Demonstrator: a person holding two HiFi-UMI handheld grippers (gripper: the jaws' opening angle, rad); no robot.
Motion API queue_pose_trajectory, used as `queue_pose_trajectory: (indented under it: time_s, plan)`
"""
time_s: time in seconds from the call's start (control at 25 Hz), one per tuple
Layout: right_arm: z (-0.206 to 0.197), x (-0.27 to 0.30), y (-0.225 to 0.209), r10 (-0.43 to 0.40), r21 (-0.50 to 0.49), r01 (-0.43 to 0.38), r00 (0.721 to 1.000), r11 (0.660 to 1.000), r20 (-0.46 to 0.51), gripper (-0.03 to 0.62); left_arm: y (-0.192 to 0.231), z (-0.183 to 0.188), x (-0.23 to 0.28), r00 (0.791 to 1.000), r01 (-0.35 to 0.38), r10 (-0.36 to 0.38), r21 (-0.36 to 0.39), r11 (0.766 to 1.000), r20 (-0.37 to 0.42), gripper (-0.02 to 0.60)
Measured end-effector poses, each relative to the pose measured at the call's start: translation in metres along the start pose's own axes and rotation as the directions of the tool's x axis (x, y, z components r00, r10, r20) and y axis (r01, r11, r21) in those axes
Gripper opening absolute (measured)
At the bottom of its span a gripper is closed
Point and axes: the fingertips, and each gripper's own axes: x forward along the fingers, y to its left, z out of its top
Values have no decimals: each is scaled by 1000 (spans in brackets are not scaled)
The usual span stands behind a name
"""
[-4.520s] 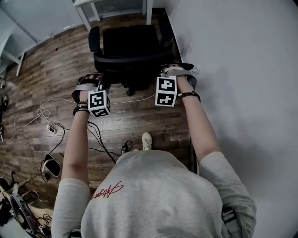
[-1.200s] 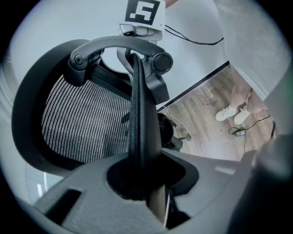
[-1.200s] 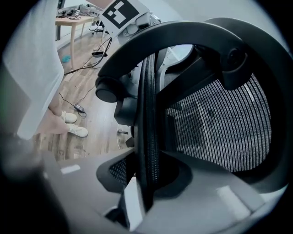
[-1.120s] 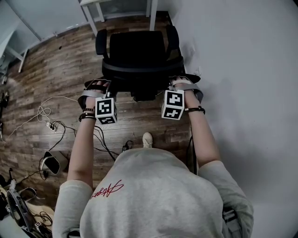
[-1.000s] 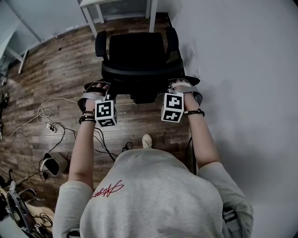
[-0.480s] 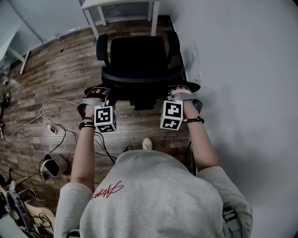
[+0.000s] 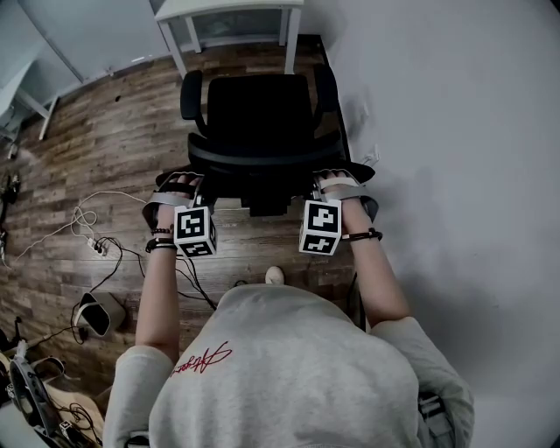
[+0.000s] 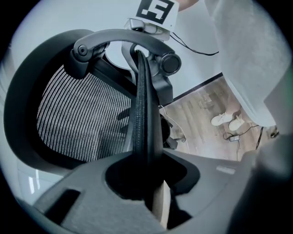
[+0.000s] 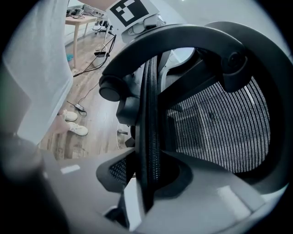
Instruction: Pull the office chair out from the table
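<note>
Office chair (image 7: 258, 109) in front of table (image 7: 229, 9), wall (image 7: 455, 157) right, cables (image 7: 92, 243) left

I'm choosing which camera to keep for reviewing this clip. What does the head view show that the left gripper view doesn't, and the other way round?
Head view only: the white table beyond the office chair, with the chair's seat and armrests seen from above. Left gripper view only: the left gripper clamped on the rim of the backrest, mesh close up. Both: the chair and the wooden floor.
</note>
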Motion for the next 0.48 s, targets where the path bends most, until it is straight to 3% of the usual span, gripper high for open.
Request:
queue_pose_trajectory:
  time_s: [0.48]
  plan:
    - [1, -3, 8, 98, 18, -99, 995, 995, 25, 173, -7, 2, -2, 999, 44, -44, 11, 999, 0, 144]
